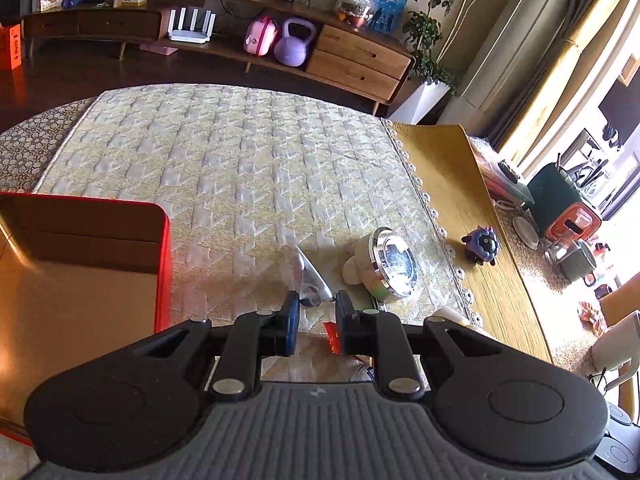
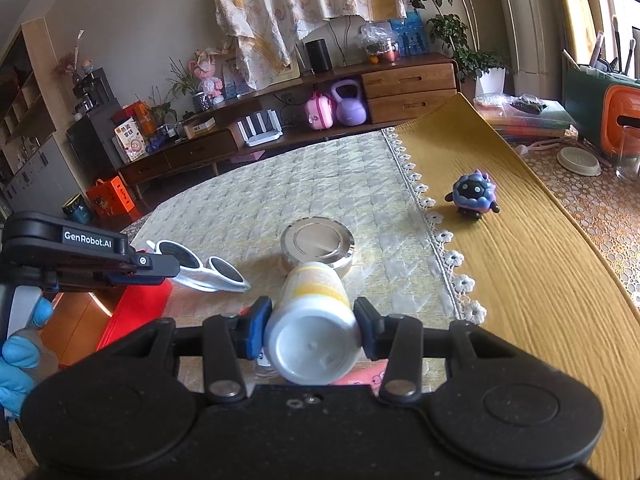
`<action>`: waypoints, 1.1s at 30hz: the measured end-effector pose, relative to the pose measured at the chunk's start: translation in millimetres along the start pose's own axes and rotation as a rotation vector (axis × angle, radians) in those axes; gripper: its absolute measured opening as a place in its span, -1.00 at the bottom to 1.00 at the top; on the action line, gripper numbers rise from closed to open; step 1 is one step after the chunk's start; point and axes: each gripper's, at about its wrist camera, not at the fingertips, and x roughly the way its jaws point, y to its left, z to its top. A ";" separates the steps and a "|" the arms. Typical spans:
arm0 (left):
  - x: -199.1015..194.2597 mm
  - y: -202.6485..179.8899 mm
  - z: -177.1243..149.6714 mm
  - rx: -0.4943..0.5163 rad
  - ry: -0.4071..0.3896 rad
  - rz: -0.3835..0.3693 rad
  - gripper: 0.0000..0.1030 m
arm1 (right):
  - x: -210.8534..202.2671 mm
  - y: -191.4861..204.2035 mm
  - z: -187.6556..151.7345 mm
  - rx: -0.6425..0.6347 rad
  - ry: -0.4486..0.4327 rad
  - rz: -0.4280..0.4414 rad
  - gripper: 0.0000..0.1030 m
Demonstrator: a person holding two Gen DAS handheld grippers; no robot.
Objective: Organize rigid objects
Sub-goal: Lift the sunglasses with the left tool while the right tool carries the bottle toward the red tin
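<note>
My right gripper (image 2: 314,330) is shut on a white bottle with yellow bands (image 2: 314,320), held lying along the fingers. Just beyond it a round silver tin (image 2: 318,248) sits on the quilted mat (image 2: 280,184). White sunglasses (image 2: 200,266) lie left of the tin. My left gripper (image 2: 156,268) shows from the side, fingers close together on the sunglasses' arm. In the left wrist view the left gripper (image 1: 316,312) holds the pale sunglasses frame (image 1: 308,276), with the tin (image 1: 394,264) and bottle (image 1: 360,268) to the right. A red box (image 1: 164,264) with a brown inside lies at the left.
A small purple toy figure (image 2: 474,194) stands on the yellow wooden table (image 2: 540,280) right of the mat. A dish (image 2: 580,162), a glass (image 2: 628,160) and an orange-lidded container (image 2: 622,120) stand at the far right. A low wooden cabinet (image 2: 408,88) runs behind.
</note>
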 end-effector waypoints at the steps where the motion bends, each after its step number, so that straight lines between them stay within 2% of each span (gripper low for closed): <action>1: -4.8 1.9 0.7 -0.006 -0.008 -0.002 -0.65 | -2.4 3.8 0.1 -0.005 -0.003 0.004 -0.13; 3: -14.1 5.9 1.4 -0.017 -0.020 -0.008 -0.66 | -6.8 11.5 0.4 -0.016 -0.009 0.011 -0.13; 4: -19.1 7.9 1.1 -0.022 -0.025 -0.012 -0.74 | -8.8 16.0 0.5 -0.024 -0.012 0.016 -0.13; 5: -23.1 10.4 1.0 -0.029 -0.026 -0.019 -0.98 | -10.7 19.8 0.4 -0.029 -0.014 0.018 -0.13; 12: -47.5 24.8 -7.4 -0.039 -0.028 -0.038 -0.98 | -22.5 42.8 -2.2 -0.071 -0.022 0.030 -0.13; 17: -38.8 23.1 -26.2 -0.007 0.034 -0.014 -0.97 | -24.6 42.1 -10.2 -0.065 -0.010 0.023 -0.13; 22: -22.8 9.1 -44.7 0.051 0.073 0.017 -0.88 | -25.3 34.1 -15.6 -0.047 -0.001 0.018 -0.13; 25: -11.0 -0.6 -55.3 0.071 0.086 0.048 -0.51 | -25.4 28.4 -17.6 -0.040 0.000 0.019 -0.13; 26: -7.4 -4.1 -58.7 0.077 0.087 0.056 -0.28 | -25.7 26.4 -18.6 -0.037 0.000 0.021 -0.13; 27: -3.6 -6.4 -61.5 0.073 0.090 0.064 0.03 | -25.7 24.2 -19.6 -0.033 0.001 0.022 -0.13; 29: 3.6 -8.0 -66.3 0.046 0.096 0.095 0.28 | -26.1 19.9 -21.5 -0.029 0.003 0.024 -0.13; 33: 23.4 -11.6 -73.0 0.040 0.115 0.176 0.28 | -25.5 10.8 -25.4 -0.016 0.013 0.025 -0.13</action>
